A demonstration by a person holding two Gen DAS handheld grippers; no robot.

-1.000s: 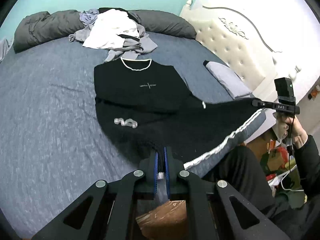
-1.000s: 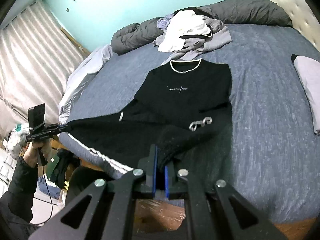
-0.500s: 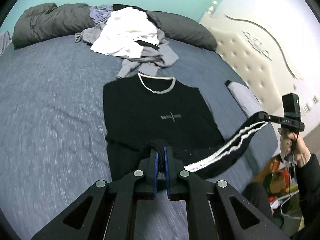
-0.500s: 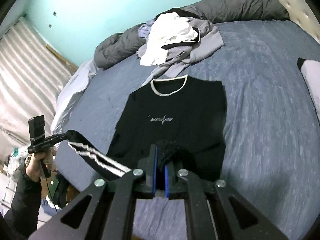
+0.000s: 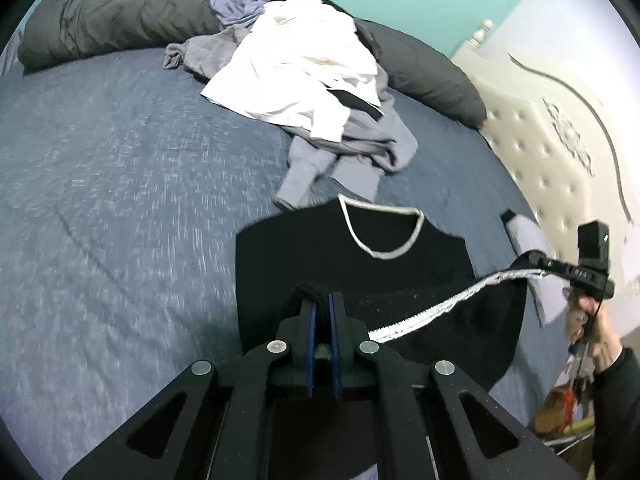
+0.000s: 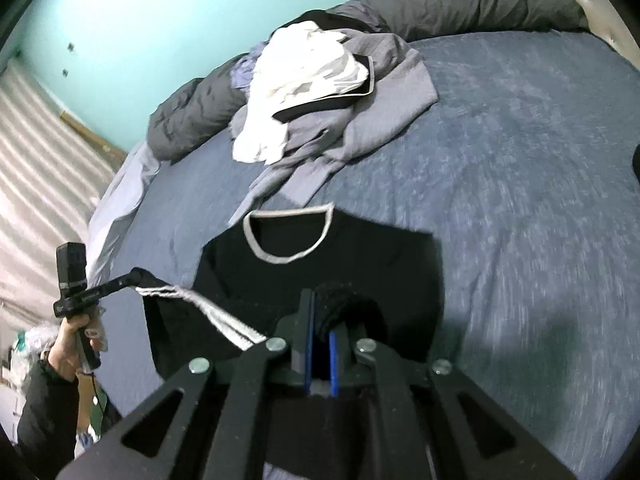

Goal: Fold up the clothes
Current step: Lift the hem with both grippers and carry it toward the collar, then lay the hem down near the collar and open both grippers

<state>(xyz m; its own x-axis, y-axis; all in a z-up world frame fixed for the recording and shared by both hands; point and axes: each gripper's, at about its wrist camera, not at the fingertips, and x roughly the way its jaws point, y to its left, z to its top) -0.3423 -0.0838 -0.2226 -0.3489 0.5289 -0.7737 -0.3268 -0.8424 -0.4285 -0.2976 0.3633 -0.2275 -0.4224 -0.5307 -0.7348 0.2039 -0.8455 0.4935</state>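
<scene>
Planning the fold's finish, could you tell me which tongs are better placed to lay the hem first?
Left, probably: both grip the sweater hem, but the right tongs hover by a pale folded cloth; the left tongs have bare bed.

Left gripper jaws clamp black shirt hem over bed.

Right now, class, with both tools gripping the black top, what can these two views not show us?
- Chest print of the black top: covered by the raised hem in both views.
- Hem between the left tool and the right tool: bunched, grip depth unclear.
- Clothes pile: garments overlap, count unclear.
- Bed: near edge cut off.
</scene>
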